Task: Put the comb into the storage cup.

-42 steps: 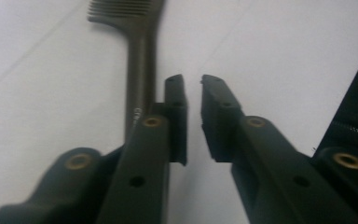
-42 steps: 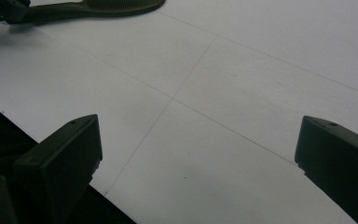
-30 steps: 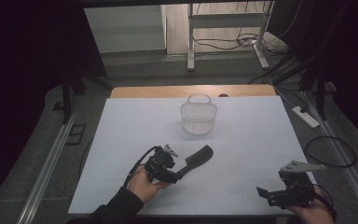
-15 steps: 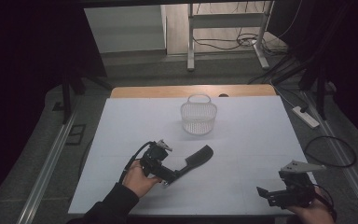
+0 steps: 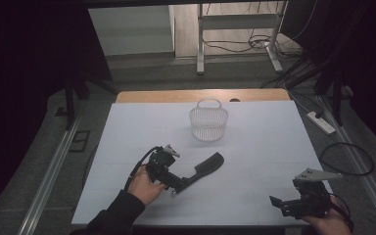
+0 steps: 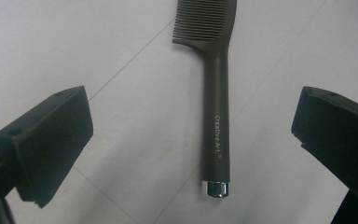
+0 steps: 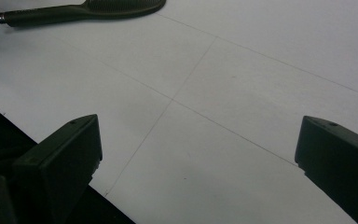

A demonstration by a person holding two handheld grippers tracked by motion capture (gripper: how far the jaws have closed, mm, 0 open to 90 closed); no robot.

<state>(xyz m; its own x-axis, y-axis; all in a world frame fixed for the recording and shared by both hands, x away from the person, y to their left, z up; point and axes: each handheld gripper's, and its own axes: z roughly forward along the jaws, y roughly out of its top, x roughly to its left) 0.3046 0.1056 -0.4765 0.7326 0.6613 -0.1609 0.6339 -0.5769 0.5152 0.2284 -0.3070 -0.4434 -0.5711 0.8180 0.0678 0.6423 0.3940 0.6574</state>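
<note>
Left gripper view: my left claw (image 6: 191, 154) lines up on the comb (image 6: 216, 116).
Its jaws stand wide apart either side of the handle, which lies flat at centre frame, teeth toward the top edge; I judge the next move is to lower and close. High view adds the basket (image 5: 209, 123) above centre and my right claw (image 5: 298, 203) at lower right, also apart, idle.
</note>
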